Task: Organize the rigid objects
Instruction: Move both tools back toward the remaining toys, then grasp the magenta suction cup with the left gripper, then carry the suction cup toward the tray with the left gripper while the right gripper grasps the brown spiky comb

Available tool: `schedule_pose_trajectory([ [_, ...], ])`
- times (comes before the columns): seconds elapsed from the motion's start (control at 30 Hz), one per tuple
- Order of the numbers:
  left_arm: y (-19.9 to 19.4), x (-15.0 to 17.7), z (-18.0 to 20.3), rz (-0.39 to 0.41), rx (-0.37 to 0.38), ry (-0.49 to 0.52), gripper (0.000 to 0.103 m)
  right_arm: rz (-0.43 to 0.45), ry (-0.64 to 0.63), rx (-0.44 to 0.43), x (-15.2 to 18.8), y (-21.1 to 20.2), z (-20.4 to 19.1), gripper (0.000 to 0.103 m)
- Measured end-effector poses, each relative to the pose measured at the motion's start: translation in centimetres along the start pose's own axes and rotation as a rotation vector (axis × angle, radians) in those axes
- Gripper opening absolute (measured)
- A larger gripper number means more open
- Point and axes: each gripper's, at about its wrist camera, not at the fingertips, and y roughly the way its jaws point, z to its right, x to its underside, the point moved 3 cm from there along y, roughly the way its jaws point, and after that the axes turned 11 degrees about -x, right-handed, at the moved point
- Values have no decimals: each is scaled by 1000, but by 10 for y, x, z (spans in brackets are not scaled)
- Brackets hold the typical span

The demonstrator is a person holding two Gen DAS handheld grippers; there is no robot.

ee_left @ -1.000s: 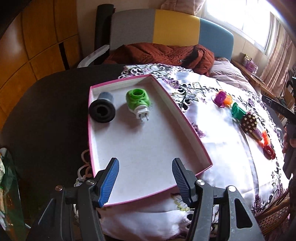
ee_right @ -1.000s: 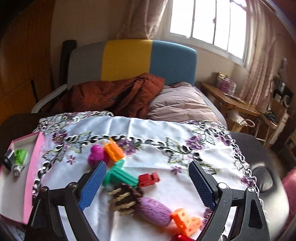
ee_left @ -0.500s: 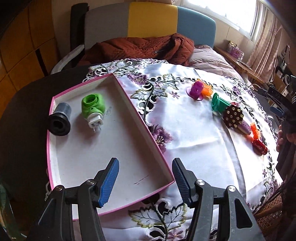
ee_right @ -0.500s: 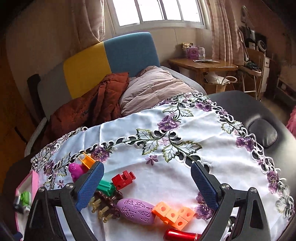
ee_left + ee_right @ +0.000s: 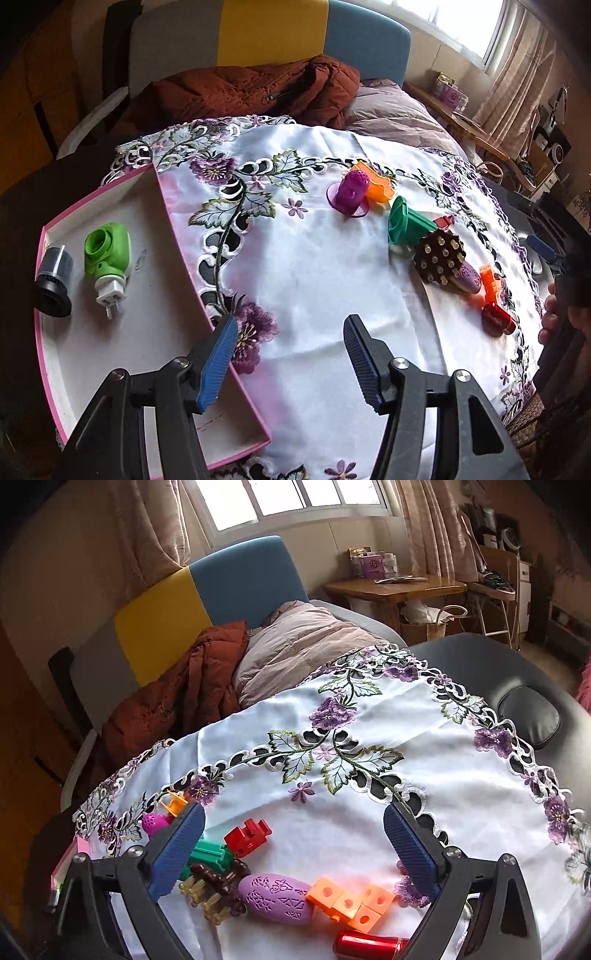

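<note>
A pink-rimmed white tray (image 5: 173, 236) at the left holds a green plug-in device (image 5: 107, 254) and a black cylinder (image 5: 53, 277). On the white embroidered cloth lie a purple toy (image 5: 351, 190), an orange piece (image 5: 376, 184), a green cone piece (image 5: 406, 225), a brown studded brush with a purple handle (image 5: 441, 258), orange blocks (image 5: 491, 280) and a red tube (image 5: 496, 319). My left gripper (image 5: 290, 354) is open and empty over the tray's right rim. My right gripper (image 5: 291, 849) is open and empty above the brush (image 5: 214, 886), purple handle (image 5: 277, 897), orange blocks (image 5: 351, 899), red block (image 5: 247, 832) and red tube (image 5: 369, 947).
A grey, yellow and blue sofa (image 5: 273, 33) with a rust-red jacket (image 5: 251, 88) and a pink quilt (image 5: 303, 642) stands behind the table. A wooden side table (image 5: 395, 587) is at the back right. The dark table edge (image 5: 480, 657) lies right of the cloth.
The left gripper has swung right, from over the tray to its right rim, facing the loose toys. The right gripper has turned right and lifted slightly, so the toys sit lower left in its view.
</note>
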Motion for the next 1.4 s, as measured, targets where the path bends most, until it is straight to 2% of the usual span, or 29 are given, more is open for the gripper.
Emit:
schedule_pose_trajectory([
  [0.13,12,-14,11,-12,8,8,60,-11,6,-12,0,2,0,98],
  [0.27,22,-30,30,7,-15,71,60,-11,3,-23,0,2,-2,98],
  [0.6,53,-77,76,48,-6,179,60,-24,15,-57,-1,4,-3,99],
  [0.83,78,-100,95,67,-19,218,60,-35,21,-75,-1,7,-4,99],
  [1.03,100,-113,103,61,-13,214,59,-37,18,-78,-1,8,-5,99],
  [1.13,112,-119,107,51,-7,200,45,-43,15,-77,-1,9,-5,99],
  [1.17,116,-121,106,42,-7,192,32,-44,13,-75,0,10,-5,99],
  [1.4,97,-98,78,46,56,108,32,-58,-12,-69,1,14,-7,99],
])
